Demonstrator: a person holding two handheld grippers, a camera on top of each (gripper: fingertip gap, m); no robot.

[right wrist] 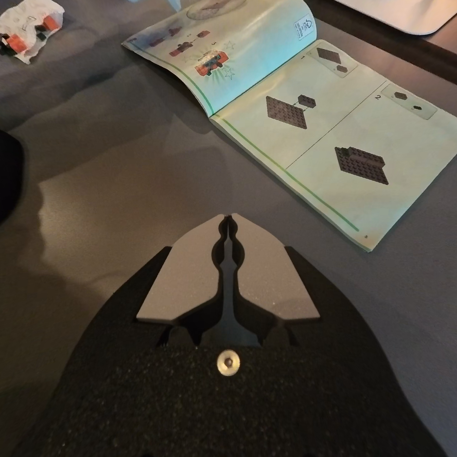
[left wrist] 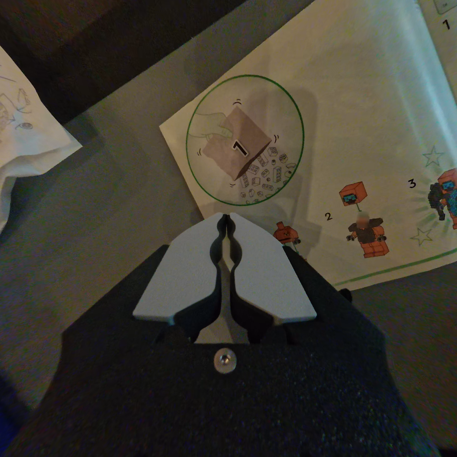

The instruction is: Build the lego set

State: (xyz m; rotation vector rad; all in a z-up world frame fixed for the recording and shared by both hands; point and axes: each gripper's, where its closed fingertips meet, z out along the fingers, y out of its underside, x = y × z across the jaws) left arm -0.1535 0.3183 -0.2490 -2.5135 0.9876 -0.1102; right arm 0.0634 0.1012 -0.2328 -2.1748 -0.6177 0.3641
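An open lego instruction booklet (right wrist: 309,128) lies on the grey table; its left page fills the upper right of the left wrist view (left wrist: 333,103). My left gripper (left wrist: 227,215) is shut and empty, tips just at the booklet's near corner. My right gripper (right wrist: 228,217) is shut and empty over bare table, left of the booklet's near corner. A torn white paper bag (right wrist: 32,32) with orange and black lego pieces (right wrist: 16,40) sits at the far left; the bag's white paper also shows at the left edge of the left wrist view (left wrist: 29,123).
The grey table (right wrist: 118,173) lies between my right gripper and the bag. A dark band (left wrist: 99,44) runs beyond the table's far edge. A white object (right wrist: 395,14) sits at the far right corner. A dark shape (right wrist: 10,178) intrudes at the left edge. The tips of one gripper are about 30 centimetres away from the tips of the other.
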